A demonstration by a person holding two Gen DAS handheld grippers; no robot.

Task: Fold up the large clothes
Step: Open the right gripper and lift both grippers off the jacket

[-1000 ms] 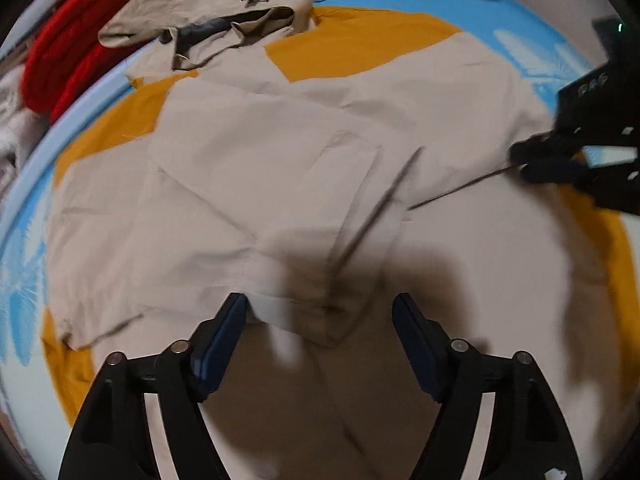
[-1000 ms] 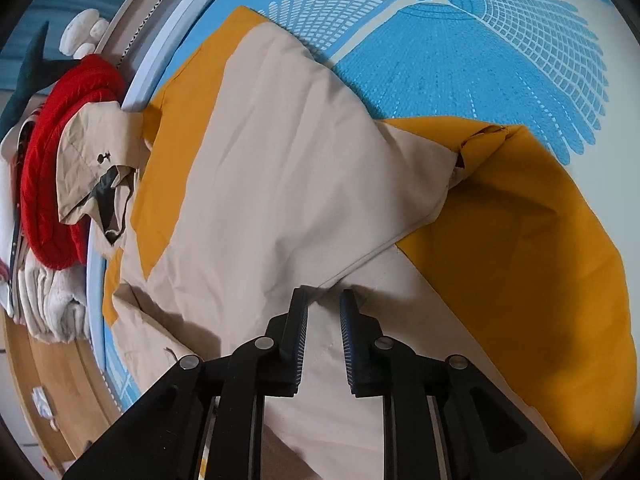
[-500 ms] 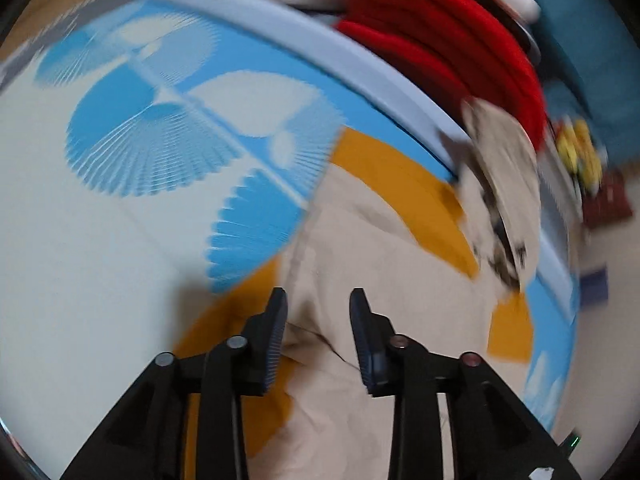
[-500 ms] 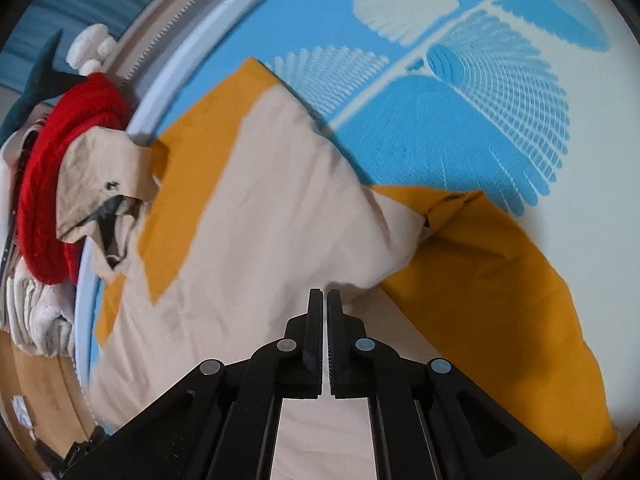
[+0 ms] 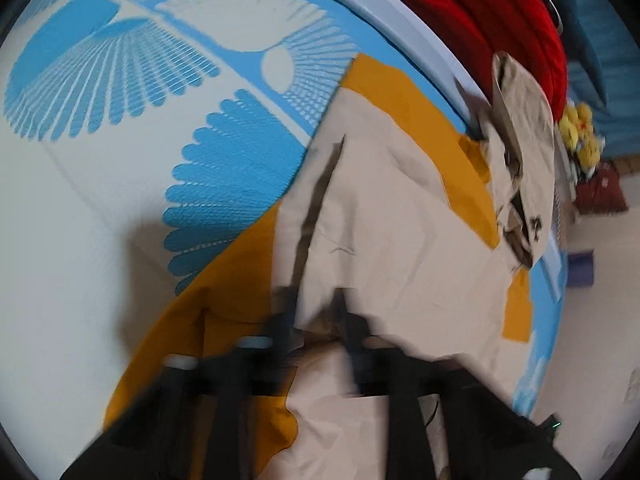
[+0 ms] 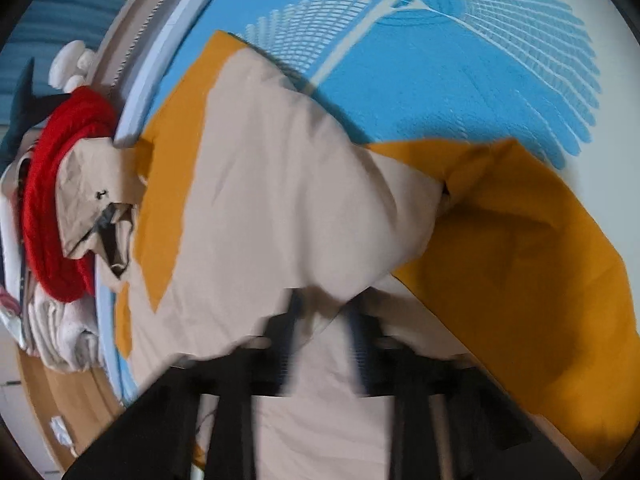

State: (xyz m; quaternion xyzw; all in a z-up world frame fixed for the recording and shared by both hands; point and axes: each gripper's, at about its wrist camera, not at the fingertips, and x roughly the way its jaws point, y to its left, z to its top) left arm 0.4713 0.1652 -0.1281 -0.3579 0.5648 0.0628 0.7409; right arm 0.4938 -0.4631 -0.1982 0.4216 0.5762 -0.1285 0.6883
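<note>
A large beige and mustard-yellow jacket lies spread on a bed cover with a blue fan pattern; it also shows in the right wrist view. Its hood lies toward the bed's edge. My left gripper has beige fabric bunched between its jaws, which stand a little apart; the frame is blurred. My right gripper also has a fold of beige fabric between its jaws, lifted off the bed, blurred too. A mustard sleeve lies to its right.
A red knitted garment and pale folded clothes lie piled past the bed's edge beside the hood. A yellow plush toy and a teal cushion sit beyond. The patterned cover stretches out past the jacket.
Both grippers have lifted with jacket fabric; the right jaws, pressed together half a second ago, now stand wider around a thick fold. The left gripper swung from the jacket's middle to its edge.
</note>
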